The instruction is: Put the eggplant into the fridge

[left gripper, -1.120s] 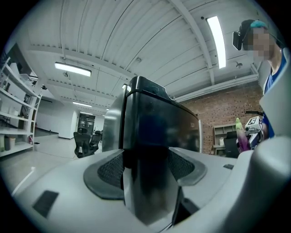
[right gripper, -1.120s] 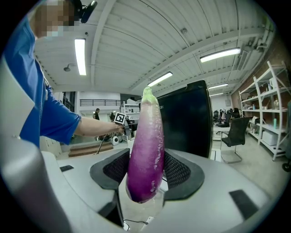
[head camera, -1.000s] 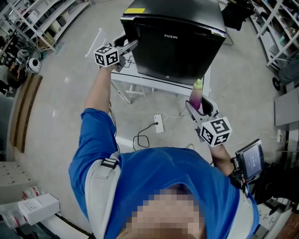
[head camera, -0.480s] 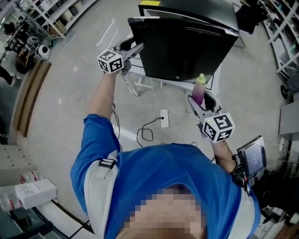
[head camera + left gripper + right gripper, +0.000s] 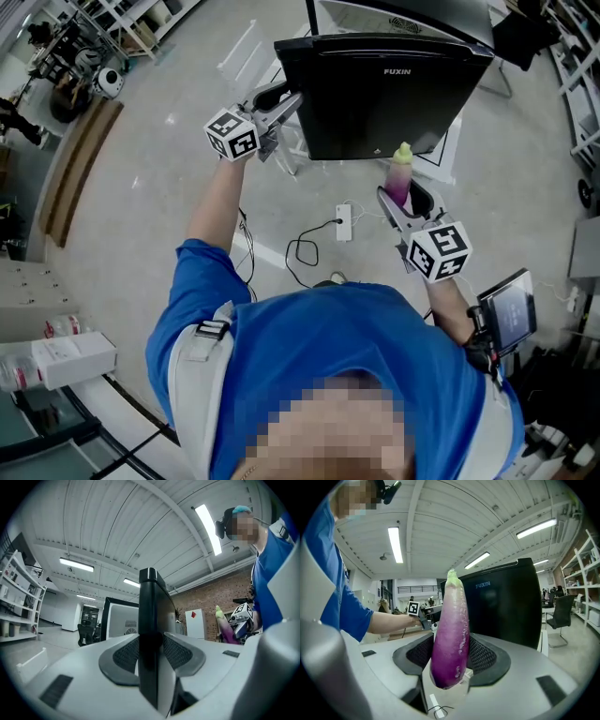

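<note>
The left claw [image 5: 289, 103], closing on the fridge door [image 5: 384, 103], may slip, and the eggplant [image 5: 401, 167] squeezed in the right claw [image 5: 401, 194] may bump the door.

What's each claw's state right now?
Left claw: closing on the door, whose edge stands between its jaws.
Right claw: closed on the eggplant, held upright.

One overhead, two level views onto fridge [image 5: 384, 94]
</note>
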Available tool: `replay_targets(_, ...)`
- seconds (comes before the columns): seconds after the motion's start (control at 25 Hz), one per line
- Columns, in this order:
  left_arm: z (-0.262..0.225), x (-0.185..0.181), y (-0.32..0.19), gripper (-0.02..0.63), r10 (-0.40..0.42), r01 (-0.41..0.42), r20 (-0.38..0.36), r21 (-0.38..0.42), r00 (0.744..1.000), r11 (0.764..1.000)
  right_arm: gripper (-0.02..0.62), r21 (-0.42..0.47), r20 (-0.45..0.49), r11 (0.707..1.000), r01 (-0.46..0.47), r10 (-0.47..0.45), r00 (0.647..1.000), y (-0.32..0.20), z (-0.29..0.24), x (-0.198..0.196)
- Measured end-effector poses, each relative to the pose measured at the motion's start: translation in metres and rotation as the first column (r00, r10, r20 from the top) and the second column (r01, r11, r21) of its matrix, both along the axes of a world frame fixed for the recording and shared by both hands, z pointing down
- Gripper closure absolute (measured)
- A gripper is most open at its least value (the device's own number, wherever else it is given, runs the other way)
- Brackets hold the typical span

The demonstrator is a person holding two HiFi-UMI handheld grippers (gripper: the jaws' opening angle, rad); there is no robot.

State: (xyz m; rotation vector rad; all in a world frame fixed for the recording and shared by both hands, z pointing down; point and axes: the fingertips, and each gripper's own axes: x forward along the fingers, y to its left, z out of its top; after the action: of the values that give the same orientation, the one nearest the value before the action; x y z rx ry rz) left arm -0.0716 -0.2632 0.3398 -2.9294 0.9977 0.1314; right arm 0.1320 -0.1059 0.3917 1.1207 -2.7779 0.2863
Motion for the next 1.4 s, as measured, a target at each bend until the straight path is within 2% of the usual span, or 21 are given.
replay_targets(0.36,-0.001,0.022,0.092,0.465,-0.021,0.021,-0.021,-0.003,1.000,1.000,0.358,0.009,0.031,0.998,0.065,-0.065,0.997,0.058,-0.001,0.003)
replay_targets(0.68,0.000,0.072,0.178,0.472,0.021,-0.021,-0.025,-0.004,0.999,1.000,0.359,0.002,0.050,0.998,0.069,-0.069,0.996,0.124,0.002,0.035)
replay_targets(0.92,0.013,0.106,0.219,0.480,0.053,-0.053,-0.025,-0.024,0.998,0.998,0.358,-0.003,0.063,0.997,0.081,-0.081,0.995,0.156,0.008,0.048)
replay_targets(1.08,0.023,0.117,0.242,0.480,0.045,-0.047,-0.033,-0.045,0.998,0.998,0.357,-0.008,0.077,0.995,0.103,-0.102,0.992,0.175,0.013,0.051)
replay_targets(1.4,0.035,0.111,0.268,0.585,-0.035,0.026,-0.090,-0.097,0.995,0.995,0.359,-0.018,0.081,0.986,0.163,-0.161,0.984,0.203,0.015,0.030)
